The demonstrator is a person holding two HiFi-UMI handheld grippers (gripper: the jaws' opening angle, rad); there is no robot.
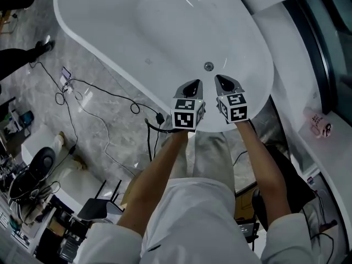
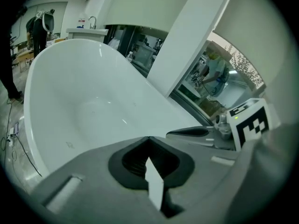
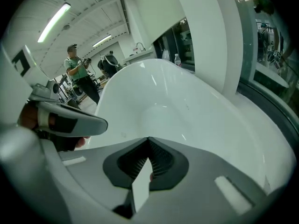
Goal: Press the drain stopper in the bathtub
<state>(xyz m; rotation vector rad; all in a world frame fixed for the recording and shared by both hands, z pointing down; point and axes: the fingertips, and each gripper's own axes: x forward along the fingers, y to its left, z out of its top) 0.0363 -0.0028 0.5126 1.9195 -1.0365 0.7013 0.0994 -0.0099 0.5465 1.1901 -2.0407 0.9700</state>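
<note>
Below, a white oval bathtub (image 1: 110, 15) runs lengthwise away toward the upper left. Its round drain stopper (image 1: 208, 66) faces up on the tub floor at the near end, just beyond the left gripper (image 1: 191, 86) and right gripper (image 1: 225, 82), both pinched closed on nothing.
</note>
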